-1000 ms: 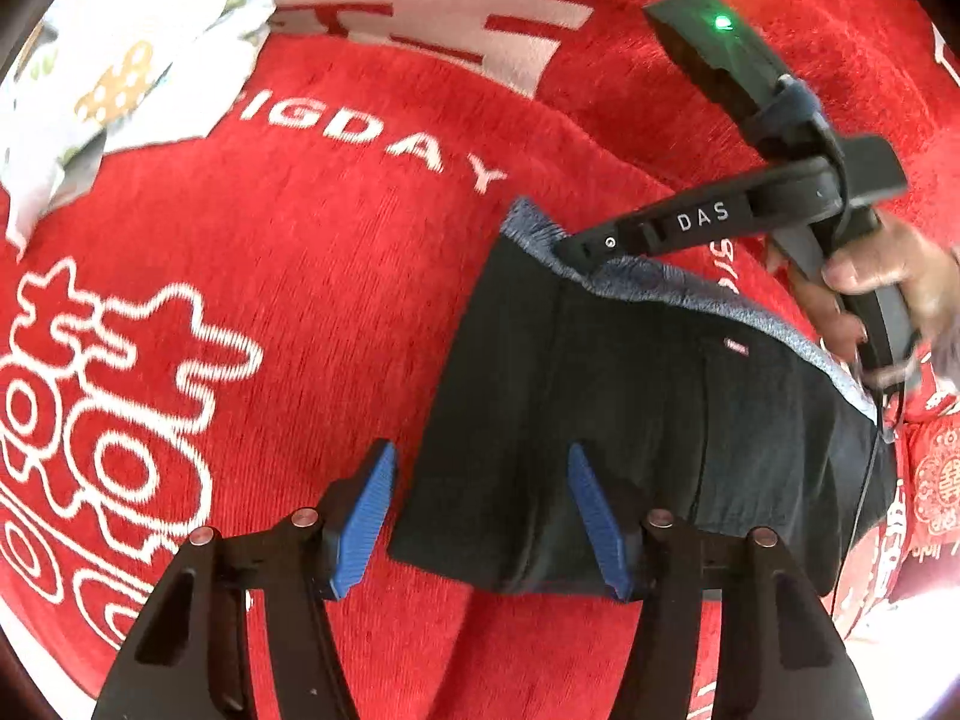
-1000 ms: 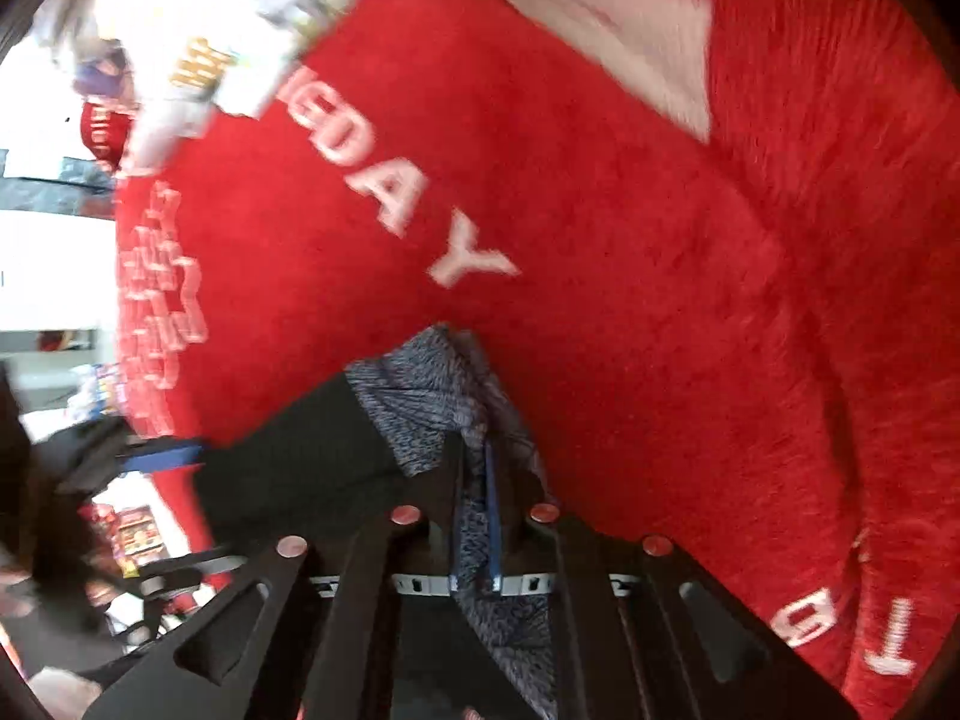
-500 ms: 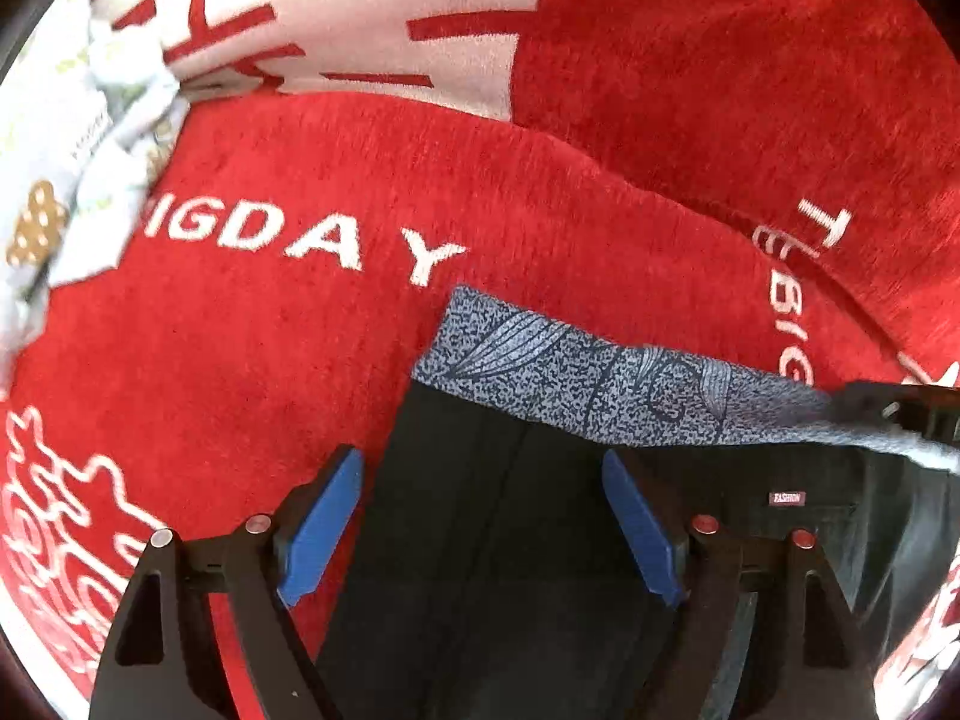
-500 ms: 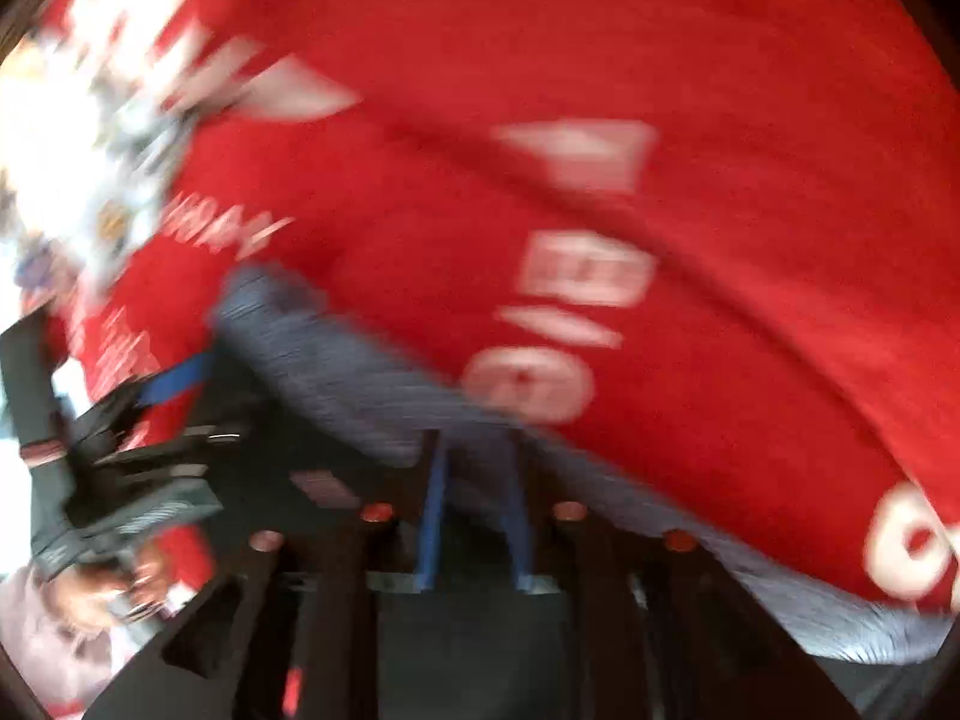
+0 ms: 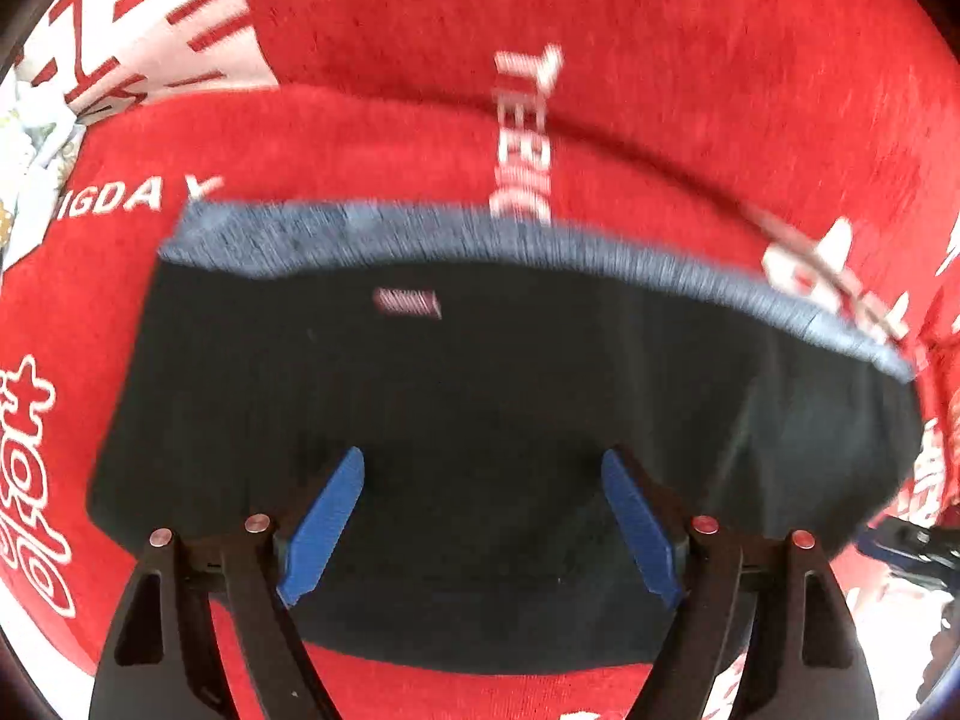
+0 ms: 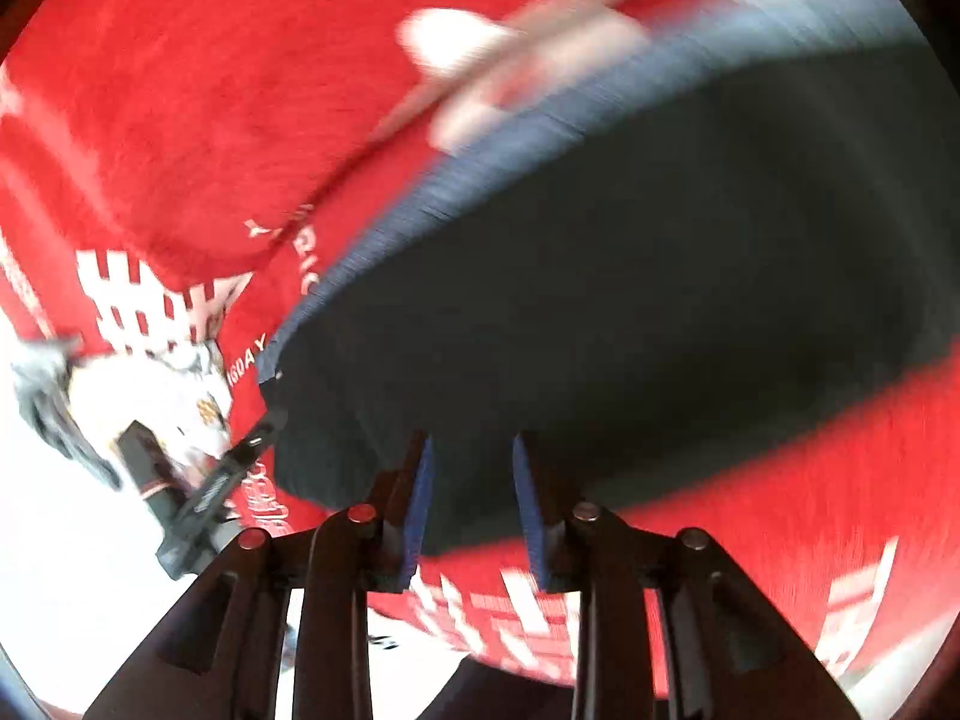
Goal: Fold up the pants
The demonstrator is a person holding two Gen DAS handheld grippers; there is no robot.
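We see the pants (image 5: 480, 408) lying folded flat on the red blanket (image 5: 372, 144); their long side runs left to right in the left view, with the grey waistband (image 5: 456, 240) on the far edge, away from us; our left gripper (image 5: 480, 516) sits over the near part of the pants with its blue fingers (image 5: 324, 516) spread wide, holding nothing; our right gripper (image 6: 471, 516) has its fingers (image 6: 417, 516) a little apart over the pants' near edge, not pinching; both views are blurry.

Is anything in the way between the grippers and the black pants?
No. The left gripper and right gripper are both open right above the pants, with nothing between.
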